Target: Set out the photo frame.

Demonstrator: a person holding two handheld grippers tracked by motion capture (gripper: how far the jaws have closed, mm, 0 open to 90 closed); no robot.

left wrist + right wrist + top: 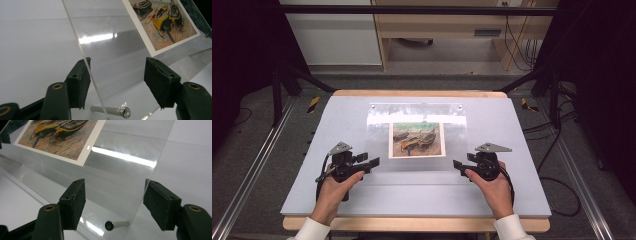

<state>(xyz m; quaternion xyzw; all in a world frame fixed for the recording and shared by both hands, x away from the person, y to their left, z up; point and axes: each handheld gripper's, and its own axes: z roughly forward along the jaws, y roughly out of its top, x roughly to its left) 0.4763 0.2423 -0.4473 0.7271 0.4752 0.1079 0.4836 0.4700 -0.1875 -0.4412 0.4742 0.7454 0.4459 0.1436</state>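
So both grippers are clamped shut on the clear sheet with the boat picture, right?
Not quite. Both grippers are open: the left gripper straddles one side edge of the clear sheet and the right gripper the other, jaws apart, as the two gripper views show. The boat picture is indeed there.

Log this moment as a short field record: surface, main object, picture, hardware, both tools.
surface: pale grey board on a wooden table
main object: clear acrylic sheet, lying in the middle of the board
picture: print of beached boats, white border, at the sheet
hardware: metal standoff pin at the near left corner; another at the near right corner
left tool: open, jaws astride the sheet's left edge
right tool: open, jaws astride the sheet's right edge
contact: neither tool closed on the sheet
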